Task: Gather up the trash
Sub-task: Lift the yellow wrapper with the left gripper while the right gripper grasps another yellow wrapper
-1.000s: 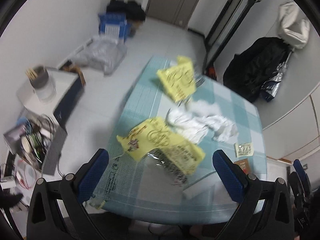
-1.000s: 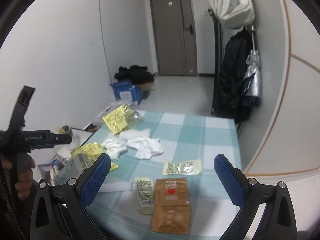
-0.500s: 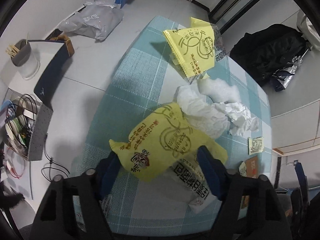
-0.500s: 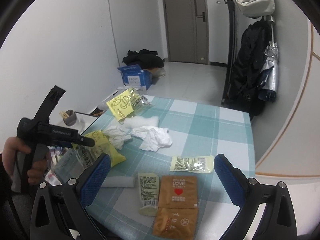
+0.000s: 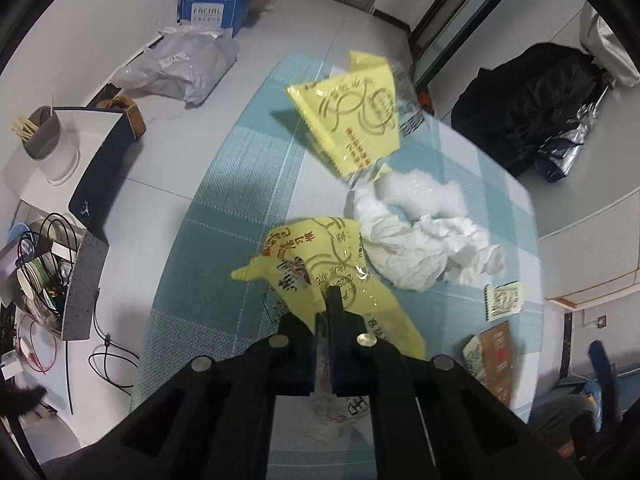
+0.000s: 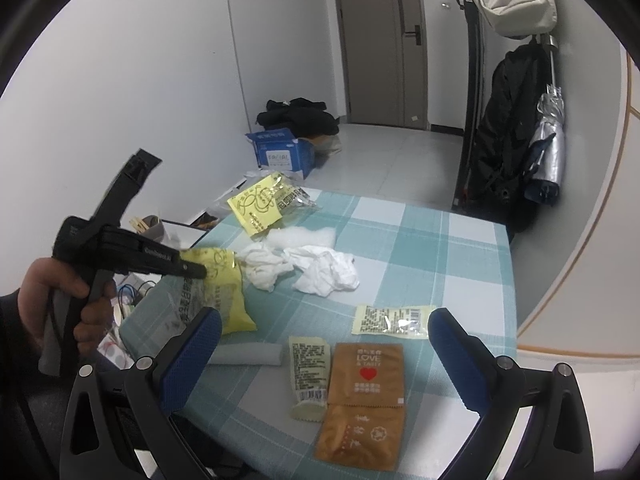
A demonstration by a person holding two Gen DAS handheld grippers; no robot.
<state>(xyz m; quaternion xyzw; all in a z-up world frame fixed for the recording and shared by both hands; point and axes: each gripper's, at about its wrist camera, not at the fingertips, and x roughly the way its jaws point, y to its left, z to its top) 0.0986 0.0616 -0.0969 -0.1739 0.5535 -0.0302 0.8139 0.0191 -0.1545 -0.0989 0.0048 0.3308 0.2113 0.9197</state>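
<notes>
While its jaws have just been closing, the left hand-held gripper (image 5: pixel 329 312) now pinches the near yellow wrapper (image 5: pixel 320 264), a crinkled yellow-and-clear bag with dark print, at its clear end near the counter's (image 5: pixel 224 184) 6 o'clock edge. At 1 o'clock from it, touching, lie crumpled white tissues (image 5: pixel 416 248); farther on at 12 o'clock a second yellow wrapper (image 5: pixel 352 112) sits by the far edge.

From the right wrist, the right hand-held gripper (image 6: pixel 324 344) stands spread wide with nothing between its blue pads. Just ahead of it lie two brown sachets (image 6: pixel 362 396), a pale packet (image 6: pixel 308 376) touching their left side, another pale packet (image 6: pixel 392 320) at 1 o'clock, and a grey roll (image 6: pixel 248 354) at 10 o'clock. Only this view shows the person's hand (image 6: pixel 60 300) on the left tool's handle. Only the left view shows the cable-filled box (image 5: pixel 52 276) on the floor at 9 o'clock.
</notes>
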